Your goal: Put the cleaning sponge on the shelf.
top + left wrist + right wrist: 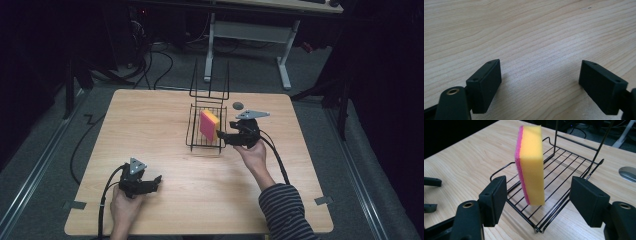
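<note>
Right gripper (537,195) wide open, clear of upright sponge (530,162).

Overhead light fell evenly on the table (165,115); the room beyond lay dark; soft shadows sat under the left gripper (540,75); close jaws blurred slightly; the high view looked grainy.

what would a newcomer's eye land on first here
The yellow-and-pink sponge standing on edge in the black wire rack at mid-table. Just right of the rack, the right gripper is open with the sponge beyond its fingers, untouched.
</note>
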Demonstrator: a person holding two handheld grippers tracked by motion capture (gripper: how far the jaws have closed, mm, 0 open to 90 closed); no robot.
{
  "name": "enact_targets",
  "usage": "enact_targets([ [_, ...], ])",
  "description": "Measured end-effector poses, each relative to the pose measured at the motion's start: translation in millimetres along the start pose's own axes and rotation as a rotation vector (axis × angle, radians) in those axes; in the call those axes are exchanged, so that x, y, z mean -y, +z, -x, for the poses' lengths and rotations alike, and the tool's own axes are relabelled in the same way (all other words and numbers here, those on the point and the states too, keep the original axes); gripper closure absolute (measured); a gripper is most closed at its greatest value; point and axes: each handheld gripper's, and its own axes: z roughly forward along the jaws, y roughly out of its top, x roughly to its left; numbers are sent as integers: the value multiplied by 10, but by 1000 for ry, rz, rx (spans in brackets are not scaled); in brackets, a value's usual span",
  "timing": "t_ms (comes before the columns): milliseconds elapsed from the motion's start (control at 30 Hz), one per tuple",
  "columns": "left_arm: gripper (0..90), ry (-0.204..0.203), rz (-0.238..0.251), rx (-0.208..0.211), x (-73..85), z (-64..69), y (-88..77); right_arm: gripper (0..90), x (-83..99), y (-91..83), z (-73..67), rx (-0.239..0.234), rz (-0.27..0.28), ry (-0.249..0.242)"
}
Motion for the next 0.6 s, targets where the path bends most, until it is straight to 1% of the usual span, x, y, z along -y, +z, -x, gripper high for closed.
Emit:
enact_targets([
  [133, 188, 1, 1, -1, 0, -1, 0, 318, 5, -90, 10, 4, 23, 1],
  [233, 188, -1, 1, 0, 0, 0, 0, 330, 36, -164, 29, 6, 50, 14],
  [300, 188, 0, 0, 0, 0, 1, 0, 328, 61, -202, 47, 8, 43, 27],
  [367, 188, -1, 1, 0, 0, 1, 1, 329, 75, -245, 68, 14, 44, 22],
  [533, 188, 1, 0, 0, -1, 1, 0, 335, 102, -373, 98, 16, 75, 34],
  [600, 188, 1, 0, -1, -1, 1, 0, 336, 131, -412, 111, 18, 78, 39],
])
